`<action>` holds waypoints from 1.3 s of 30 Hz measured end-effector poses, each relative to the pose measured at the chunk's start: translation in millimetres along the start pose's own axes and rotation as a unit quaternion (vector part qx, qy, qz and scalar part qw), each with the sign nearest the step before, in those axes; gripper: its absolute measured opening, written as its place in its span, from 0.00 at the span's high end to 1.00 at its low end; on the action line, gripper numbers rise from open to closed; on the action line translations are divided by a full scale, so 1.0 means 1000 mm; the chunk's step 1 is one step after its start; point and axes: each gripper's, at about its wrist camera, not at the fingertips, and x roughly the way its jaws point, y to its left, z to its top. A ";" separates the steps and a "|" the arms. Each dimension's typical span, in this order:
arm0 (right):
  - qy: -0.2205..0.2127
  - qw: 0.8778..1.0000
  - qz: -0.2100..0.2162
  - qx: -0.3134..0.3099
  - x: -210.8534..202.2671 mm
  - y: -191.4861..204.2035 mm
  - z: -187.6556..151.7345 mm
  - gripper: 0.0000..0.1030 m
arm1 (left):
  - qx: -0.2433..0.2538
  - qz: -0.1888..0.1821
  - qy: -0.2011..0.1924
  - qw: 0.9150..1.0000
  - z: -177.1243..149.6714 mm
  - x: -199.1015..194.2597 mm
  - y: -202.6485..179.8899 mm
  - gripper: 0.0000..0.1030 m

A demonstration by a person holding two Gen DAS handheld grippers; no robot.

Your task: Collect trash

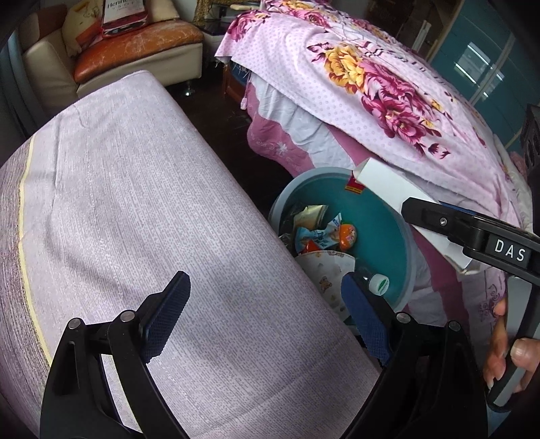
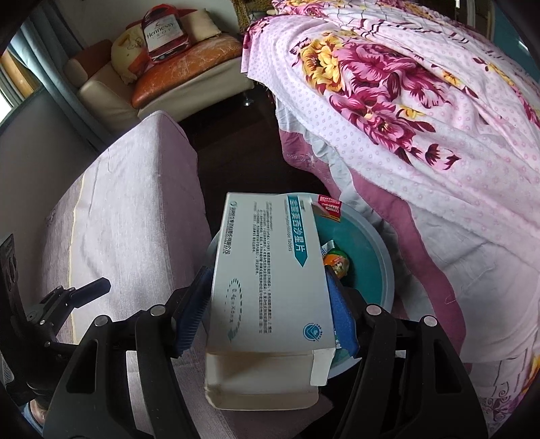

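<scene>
My right gripper (image 2: 266, 304) is shut on a white medicine box (image 2: 270, 270) with teal print, held above the round teal trash bin (image 2: 378, 270). In the left wrist view the same box (image 1: 391, 192) shows over the bin's (image 1: 381, 216) far rim, held by the right gripper (image 1: 435, 219). The bin holds wrappers (image 1: 314, 236), an orange round item (image 1: 347, 234), a white paper plate (image 1: 324, 270) and a bottle with a white cap (image 1: 378, 283). My left gripper (image 1: 266, 314) is open and empty over the lilac-covered table (image 1: 135, 202), beside the bin.
A bed with a pink floral cover (image 1: 371, 84) borders the bin on the right. A cream sofa with an orange cushion (image 1: 135, 47) stands at the back, with a Hennessy bag (image 2: 162, 30) on it. Dark floor (image 1: 229, 118) runs between table and bed.
</scene>
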 end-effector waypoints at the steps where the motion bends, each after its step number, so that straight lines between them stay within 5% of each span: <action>1: 0.000 1.000 -0.002 -0.001 0.001 0.002 0.000 0.39 | -0.002 0.000 0.000 1.000 -0.001 0.000 0.002 0.11; 19: 0.018 1.000 -0.004 0.009 0.008 0.005 -0.001 0.24 | -0.026 -0.002 0.009 1.000 -0.010 0.002 0.011 0.11; 39: -0.008 0.995 -0.033 -0.097 -0.034 0.045 -0.029 0.07 | -0.055 0.038 -0.004 0.998 -0.027 -0.034 0.020 0.04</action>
